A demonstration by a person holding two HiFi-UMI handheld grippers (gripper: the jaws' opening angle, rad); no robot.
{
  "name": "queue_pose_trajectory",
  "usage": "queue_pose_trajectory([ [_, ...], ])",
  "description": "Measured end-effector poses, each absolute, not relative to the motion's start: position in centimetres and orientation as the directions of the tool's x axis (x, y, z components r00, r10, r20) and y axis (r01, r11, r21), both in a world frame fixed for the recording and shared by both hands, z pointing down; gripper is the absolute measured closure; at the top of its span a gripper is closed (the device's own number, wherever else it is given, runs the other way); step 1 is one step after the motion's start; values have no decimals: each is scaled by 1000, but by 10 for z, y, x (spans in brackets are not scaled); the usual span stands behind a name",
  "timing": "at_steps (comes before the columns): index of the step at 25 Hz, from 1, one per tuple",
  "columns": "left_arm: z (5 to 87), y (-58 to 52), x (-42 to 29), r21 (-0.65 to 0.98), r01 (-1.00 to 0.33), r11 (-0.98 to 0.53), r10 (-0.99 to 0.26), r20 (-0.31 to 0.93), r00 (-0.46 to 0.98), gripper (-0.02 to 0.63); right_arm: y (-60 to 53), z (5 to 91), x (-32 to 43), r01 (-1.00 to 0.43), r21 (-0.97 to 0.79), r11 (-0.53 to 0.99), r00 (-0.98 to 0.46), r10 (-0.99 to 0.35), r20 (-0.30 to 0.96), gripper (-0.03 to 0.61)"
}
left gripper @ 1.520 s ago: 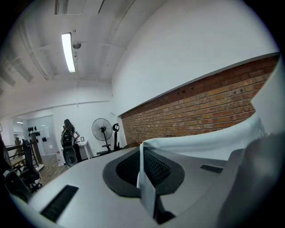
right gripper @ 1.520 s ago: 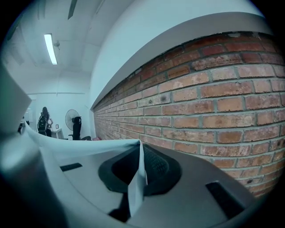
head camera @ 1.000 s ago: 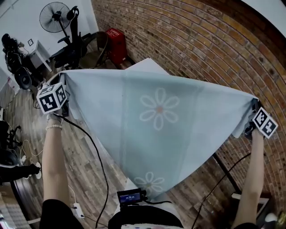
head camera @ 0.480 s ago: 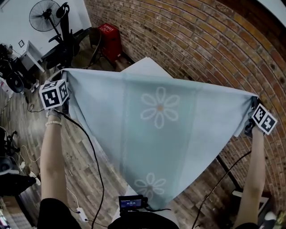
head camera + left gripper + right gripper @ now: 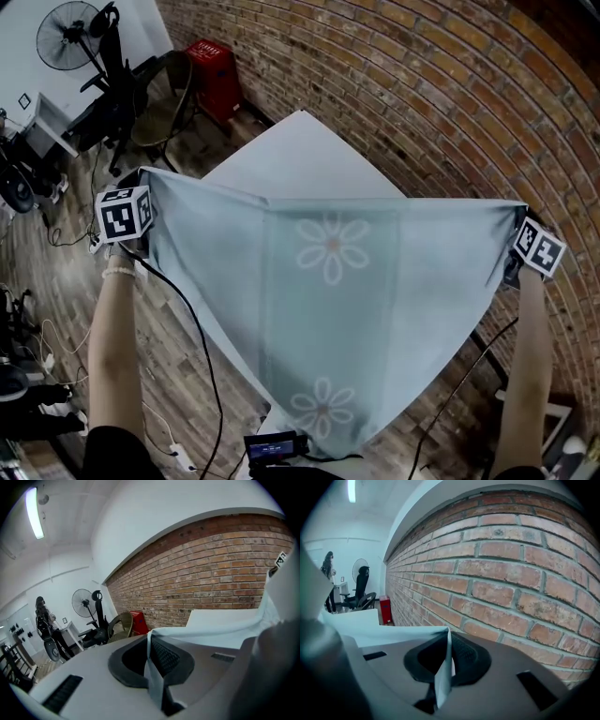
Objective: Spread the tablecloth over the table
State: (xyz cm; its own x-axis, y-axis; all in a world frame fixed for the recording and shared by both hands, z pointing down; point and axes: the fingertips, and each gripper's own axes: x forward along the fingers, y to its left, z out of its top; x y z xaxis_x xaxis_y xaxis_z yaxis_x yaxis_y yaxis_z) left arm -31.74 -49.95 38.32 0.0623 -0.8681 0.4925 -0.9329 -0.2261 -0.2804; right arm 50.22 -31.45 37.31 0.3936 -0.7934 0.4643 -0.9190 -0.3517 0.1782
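A pale blue tablecloth [image 5: 328, 300] with white flower prints hangs stretched in the air between my two grippers, its lower point drooping toward me. My left gripper [image 5: 142, 180] is shut on the cloth's left corner [image 5: 154, 677]. My right gripper [image 5: 518, 211] is shut on the right corner [image 5: 443, 677], close to the brick wall. The white table [image 5: 291, 159] lies beyond and below the cloth's top edge; its near part is hidden behind the cloth. In the left gripper view [image 5: 150, 639] and the right gripper view [image 5: 447, 639] the fabric is pinched thin between the pads.
A brick wall [image 5: 422, 103] runs along the table's right side. A red box [image 5: 214, 80], a chair [image 5: 159, 103] and a standing fan [image 5: 70, 36] are at the far end. Cables trail on the wooden floor [image 5: 56, 309]. A person [image 5: 44, 616] stands far back.
Both grippers have come down and forward with the cloth still taut between them. More of the white table now shows past the cloth's top edge.
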Motion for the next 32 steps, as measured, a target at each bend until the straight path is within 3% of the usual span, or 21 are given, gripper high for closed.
queue_pose_trajectory([
  [8,452,-524,-295,-308,-893,-330,-801,591,92,600,-333,436,508,-894,319,-316,445,-713,542,543],
  [21,534,-521,-310,-319,-883,-345,-717,697,28,589,-331,511,519,-899,387,-206,429,-595,680,536],
  [26,533,-520,-305,-248,-902,-355,-717,691,92,460,-327,525,506,-924,355,-143,369,-584,723,372],
  [32,510,-504,-313,-149,-950,-276,-769,627,125,430,-322,518,483,-963,245,-109,253,-667,700,322],
])
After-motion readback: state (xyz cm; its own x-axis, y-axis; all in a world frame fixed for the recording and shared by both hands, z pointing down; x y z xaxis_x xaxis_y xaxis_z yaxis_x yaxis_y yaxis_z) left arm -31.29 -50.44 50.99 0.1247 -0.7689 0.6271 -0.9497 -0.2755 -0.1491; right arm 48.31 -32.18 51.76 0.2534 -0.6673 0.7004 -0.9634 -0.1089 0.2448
